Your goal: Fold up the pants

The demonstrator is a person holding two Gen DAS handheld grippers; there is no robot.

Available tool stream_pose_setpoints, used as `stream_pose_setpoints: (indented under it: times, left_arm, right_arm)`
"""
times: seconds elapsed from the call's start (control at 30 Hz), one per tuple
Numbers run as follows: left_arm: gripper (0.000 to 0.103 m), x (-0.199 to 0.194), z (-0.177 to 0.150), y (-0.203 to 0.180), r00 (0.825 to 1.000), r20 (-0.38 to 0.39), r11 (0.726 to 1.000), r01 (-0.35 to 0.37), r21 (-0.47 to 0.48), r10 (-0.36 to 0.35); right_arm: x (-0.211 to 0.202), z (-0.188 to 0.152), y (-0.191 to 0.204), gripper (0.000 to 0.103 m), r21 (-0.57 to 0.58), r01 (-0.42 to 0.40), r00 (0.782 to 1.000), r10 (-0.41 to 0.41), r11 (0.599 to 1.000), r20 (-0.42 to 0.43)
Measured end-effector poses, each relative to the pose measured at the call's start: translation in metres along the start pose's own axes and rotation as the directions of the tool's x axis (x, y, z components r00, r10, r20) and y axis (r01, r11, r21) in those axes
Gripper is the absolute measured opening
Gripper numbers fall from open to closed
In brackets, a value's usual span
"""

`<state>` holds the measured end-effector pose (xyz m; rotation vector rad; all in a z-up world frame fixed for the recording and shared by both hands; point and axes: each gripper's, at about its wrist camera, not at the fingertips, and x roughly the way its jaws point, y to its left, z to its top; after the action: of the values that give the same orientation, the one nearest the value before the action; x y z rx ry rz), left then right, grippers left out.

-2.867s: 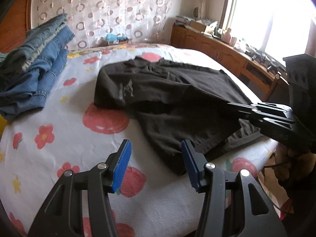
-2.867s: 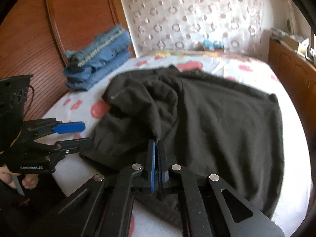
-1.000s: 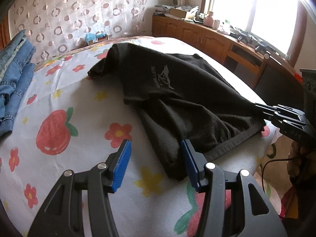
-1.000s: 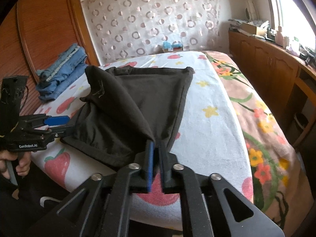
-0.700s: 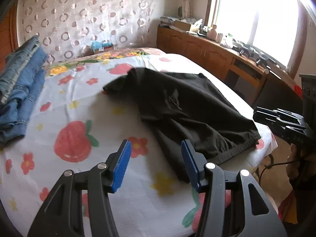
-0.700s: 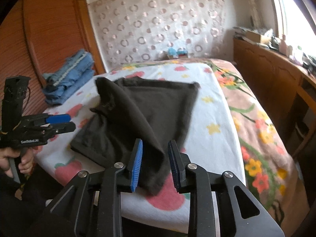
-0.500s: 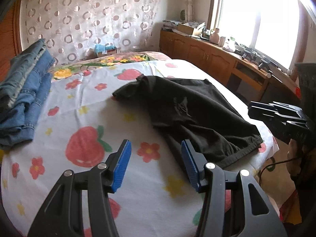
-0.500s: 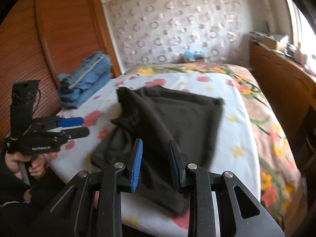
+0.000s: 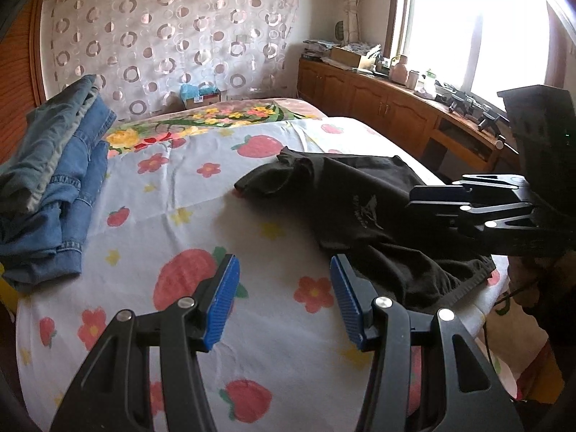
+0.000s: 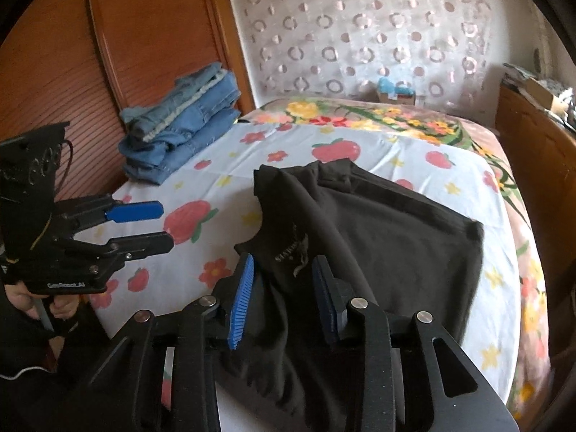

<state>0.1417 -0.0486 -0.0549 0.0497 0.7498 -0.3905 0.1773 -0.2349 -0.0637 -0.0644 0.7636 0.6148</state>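
The black pants (image 10: pixel 378 237) lay loosely folded on the bed (image 9: pixel 151 194) ahead of both empty, wide-open jaws — a one-layer pinch near that rumpled edge could undo the fold.

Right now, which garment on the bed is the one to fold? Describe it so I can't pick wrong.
On the strawberry-print bedsheet, skip the blue jeans stack by the wooden headboard. The black pants lie flat at the near edge, the only dark garment, with a small pale logo.
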Motion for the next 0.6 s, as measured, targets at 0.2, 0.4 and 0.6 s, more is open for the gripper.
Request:
stream_pose_setpoints:
  times: [0.2,0.4,0.6]
  left_arm:
    - [0.052,0.003,0.004,0.006,1.000,-0.002,1.000,0.006,0.003,-0.006]
    - [0.052,0.011,0.002,0.014,1.000,-0.016,1.000,0.006,-0.004,-0.006]
    - [0.052,0.020,-0.003,0.017,0.999,-0.038,1.000,0.012,-0.015,-0.012]
  right_arm:
    - [0.021,0.012,-0.003,0.034,-0.011,-0.003,0.999,0.002,1.000,-0.050]
    - [0.040,0.017,0.001,0.034,-0.040,-0.030,0.995,0.026,0.999,-0.099]
    - [0.059,0.019,-0.007,0.034,-0.033,-0.025,0.991,0.020,0.999,-0.132]
